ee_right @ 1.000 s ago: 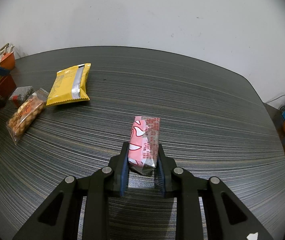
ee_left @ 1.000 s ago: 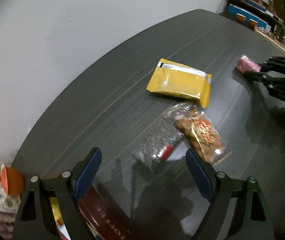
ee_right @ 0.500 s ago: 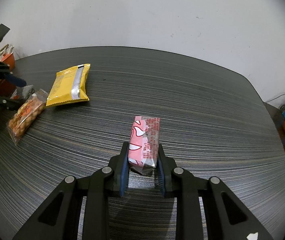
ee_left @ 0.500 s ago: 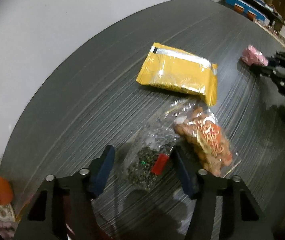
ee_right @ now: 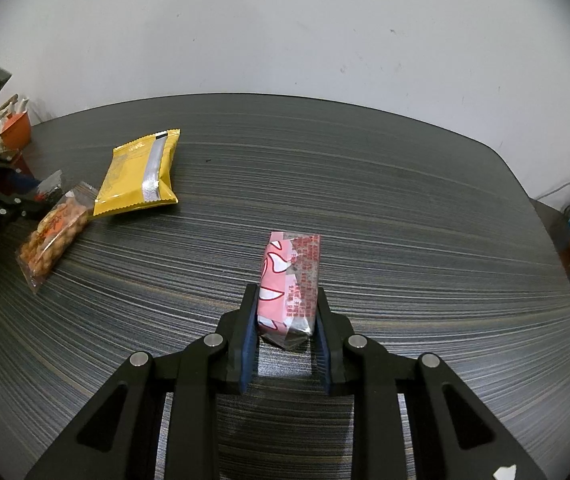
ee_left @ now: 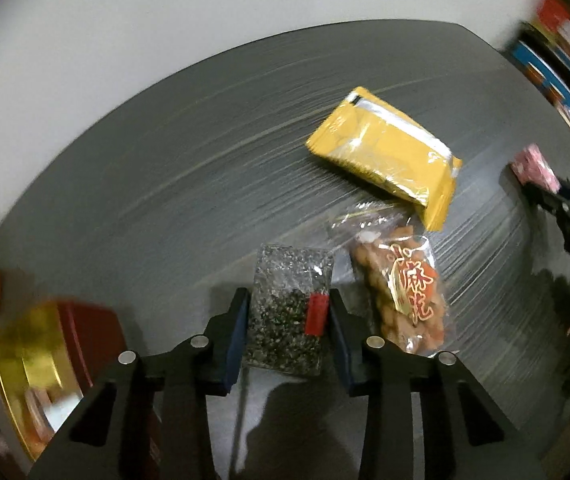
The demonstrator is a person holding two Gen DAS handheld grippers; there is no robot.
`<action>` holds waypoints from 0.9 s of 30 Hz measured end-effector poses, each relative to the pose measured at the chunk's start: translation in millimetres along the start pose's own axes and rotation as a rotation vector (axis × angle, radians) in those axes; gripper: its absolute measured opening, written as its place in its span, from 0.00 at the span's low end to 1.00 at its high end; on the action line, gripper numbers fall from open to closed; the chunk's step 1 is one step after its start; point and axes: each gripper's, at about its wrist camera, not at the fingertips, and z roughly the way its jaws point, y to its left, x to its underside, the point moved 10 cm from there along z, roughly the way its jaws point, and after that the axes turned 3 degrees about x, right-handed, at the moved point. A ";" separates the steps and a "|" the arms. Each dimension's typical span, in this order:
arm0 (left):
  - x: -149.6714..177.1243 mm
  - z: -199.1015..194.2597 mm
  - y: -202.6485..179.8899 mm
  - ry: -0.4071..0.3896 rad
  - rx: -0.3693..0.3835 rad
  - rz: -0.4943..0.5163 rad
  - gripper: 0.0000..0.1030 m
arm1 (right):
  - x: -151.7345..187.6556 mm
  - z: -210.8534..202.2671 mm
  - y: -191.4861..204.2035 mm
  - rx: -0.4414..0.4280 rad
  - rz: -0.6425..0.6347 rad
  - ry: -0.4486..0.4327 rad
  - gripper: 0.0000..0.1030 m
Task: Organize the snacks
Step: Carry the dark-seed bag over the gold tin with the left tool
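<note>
Evidently ready to lift, the left hand-held gripper [ee_left: 287, 316] has just been closing and now pinches a clear seed pack [ee_left: 289, 304] lying on the tabletop [ee_left: 165, 184], beside the nut bag [ee_left: 405, 292] and yellow pouch [ee_left: 385, 156]. Well apart, the right hand-held gripper [ee_right: 287, 320] is clamped on a pink pack [ee_right: 289, 280], probably for sorting towards the tin [ee_left: 57, 344].

Right tongs [ee_right: 283, 322] clamped on pink packet [ee_right: 290, 282], yellow bag [ee_right: 141, 174] beyond, dark table [ee_right: 405, 220]
</note>
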 end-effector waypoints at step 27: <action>78.6 -91.1 -25.7 -0.154 -0.022 -0.252 0.37 | 0.0 -1.0 -0.2 -0.007 0.008 0.000 0.22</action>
